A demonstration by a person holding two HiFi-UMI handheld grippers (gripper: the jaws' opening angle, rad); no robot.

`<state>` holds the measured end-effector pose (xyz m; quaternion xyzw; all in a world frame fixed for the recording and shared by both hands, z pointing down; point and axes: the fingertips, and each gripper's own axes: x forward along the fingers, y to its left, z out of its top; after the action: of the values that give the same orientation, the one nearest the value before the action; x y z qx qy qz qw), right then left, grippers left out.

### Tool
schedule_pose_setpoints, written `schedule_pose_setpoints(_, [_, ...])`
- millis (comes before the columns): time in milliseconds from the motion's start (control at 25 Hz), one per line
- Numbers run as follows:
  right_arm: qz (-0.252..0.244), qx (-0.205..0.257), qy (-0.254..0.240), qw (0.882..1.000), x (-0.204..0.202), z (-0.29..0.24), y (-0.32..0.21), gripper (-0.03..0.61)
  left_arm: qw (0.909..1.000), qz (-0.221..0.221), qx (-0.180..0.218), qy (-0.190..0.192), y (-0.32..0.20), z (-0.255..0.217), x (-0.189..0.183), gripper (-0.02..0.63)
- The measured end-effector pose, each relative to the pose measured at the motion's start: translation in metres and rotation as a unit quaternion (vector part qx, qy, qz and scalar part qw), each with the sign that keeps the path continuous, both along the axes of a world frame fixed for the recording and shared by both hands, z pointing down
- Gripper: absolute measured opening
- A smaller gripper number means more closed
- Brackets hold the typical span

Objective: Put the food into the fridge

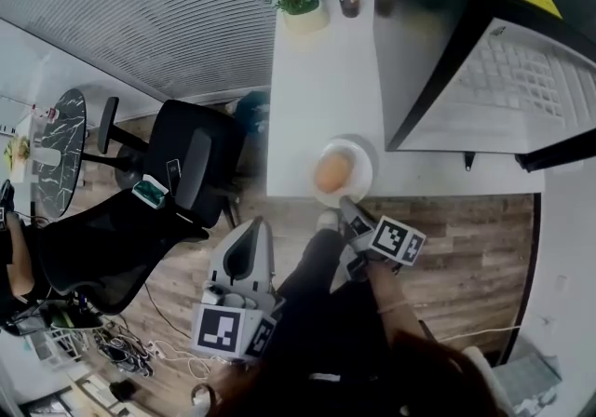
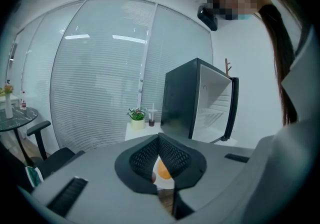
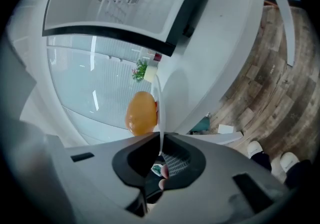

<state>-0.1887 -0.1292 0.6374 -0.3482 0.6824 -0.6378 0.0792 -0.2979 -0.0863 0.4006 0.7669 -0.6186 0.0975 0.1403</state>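
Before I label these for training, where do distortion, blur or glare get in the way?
Head view: fisheye curves the blinds; the white plate nearly merges with the white table. Left gripper view: dark round vignette, lights reflected on the glass wall. Right gripper view: scene tilted, plate edge-on in the right gripper.

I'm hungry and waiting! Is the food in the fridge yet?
Not yet. Done: the door of the black fridge stands open. In hand: the jaws of the right gripper pinch the rim of the round white plate carrying the orange-brown bun, at the white table's edge. Left: lift it into the fridge.
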Motion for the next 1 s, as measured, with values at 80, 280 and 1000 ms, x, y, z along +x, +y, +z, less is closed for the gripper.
schedule_pose_setpoints(80, [0.007, -0.01, -0.017, 1.0, 0.002, 0.001, 0.001, 0.012, 1.0, -0.002, 0.003, -0.002, 0.003, -0.001, 0.0, 0.0])
schedule_pose_setpoints(280, [0.021, -0.024, -0.045, 0.999, 0.007, 0.001, 0.004, 0.012, 0.9999, -0.008, 0.007, -0.002, 0.01, -0.004, 0.001, 0.0])
schedule_pose_setpoints(1000, [0.011, -0.007, -0.091, 0.996, 0.021, -0.023, 0.018, 0.012, 0.9991, -0.029, 0.03, 0.001, 0.039, -0.021, 0.014, 0.0])
